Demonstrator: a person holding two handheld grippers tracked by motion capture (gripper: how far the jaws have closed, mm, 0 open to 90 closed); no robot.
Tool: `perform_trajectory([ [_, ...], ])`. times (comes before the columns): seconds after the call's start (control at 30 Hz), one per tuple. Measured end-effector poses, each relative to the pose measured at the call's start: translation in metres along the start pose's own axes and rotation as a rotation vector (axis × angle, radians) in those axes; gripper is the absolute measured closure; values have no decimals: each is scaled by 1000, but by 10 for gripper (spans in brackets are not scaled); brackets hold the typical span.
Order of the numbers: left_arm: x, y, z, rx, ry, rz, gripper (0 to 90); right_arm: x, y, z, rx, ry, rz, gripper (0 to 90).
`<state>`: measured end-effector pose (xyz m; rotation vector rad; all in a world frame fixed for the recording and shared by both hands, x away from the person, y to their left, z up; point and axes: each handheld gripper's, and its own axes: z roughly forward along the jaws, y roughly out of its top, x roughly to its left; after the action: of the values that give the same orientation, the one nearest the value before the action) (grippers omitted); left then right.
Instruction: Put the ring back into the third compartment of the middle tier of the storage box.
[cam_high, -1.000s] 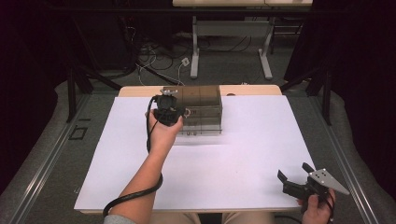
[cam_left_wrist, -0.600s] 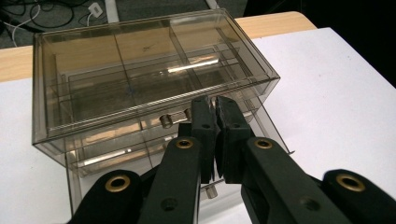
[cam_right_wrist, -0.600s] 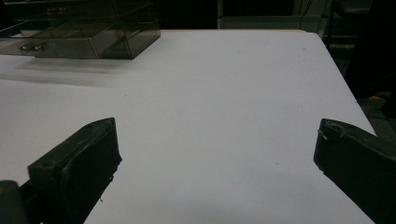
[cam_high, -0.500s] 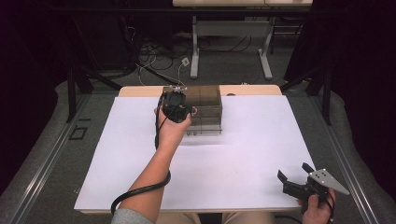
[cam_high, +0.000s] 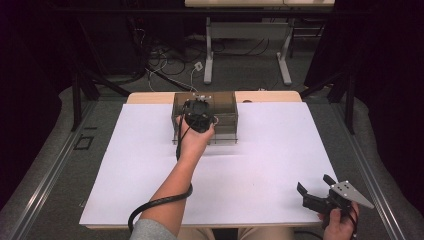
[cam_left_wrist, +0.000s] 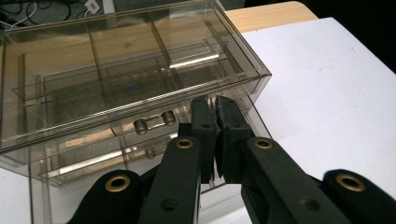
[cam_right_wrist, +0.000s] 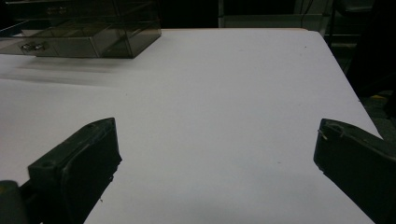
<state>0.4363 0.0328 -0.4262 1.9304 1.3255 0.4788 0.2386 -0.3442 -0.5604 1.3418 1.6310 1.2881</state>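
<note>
Smoky clear drawer box (cam_high: 220, 107) sits at the far edge of the white worktop (cam_high: 280, 150), near its middle. Left tool (cam_left_wrist: 215, 122) is over the box's front, jaws pressed together just beside a drawer's small handle (cam_left_wrist: 152, 123); nothing visible between them. Right tool (cam_high: 315, 190) rests near the worktop's near right corner, jaws spread wide, empty.

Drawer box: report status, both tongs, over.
Left tongs shut, empty, at drawer box front beside top handle. Right tongs open, idle at near right edge. Top drawer slightly out. Nothing in the way.
</note>
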Motion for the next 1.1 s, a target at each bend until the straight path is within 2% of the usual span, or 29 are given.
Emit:
perform_trajectory([
  [0.13,-4,-2,7,11,4,12,870,0,0,0,0,0,-6,0],
  [0.23,-6,-4,12,8,10,8,870,-1,0,-1,12,-5,2,0],
  [0.47,-10,-9,22,-1,26,11,870,-1,0,0,-1,-10,0,0],
  [0.63,-13,-13,29,2,32,12,870,-1,0,-1,5,0,2,0],
  [0.83,-16,-16,38,25,20,10,870,-1,0,-1,10,-1,5,0],
  [1.1,-21,-21,49,42,26,7,870,0,0,-1,10,2,4,0],
])
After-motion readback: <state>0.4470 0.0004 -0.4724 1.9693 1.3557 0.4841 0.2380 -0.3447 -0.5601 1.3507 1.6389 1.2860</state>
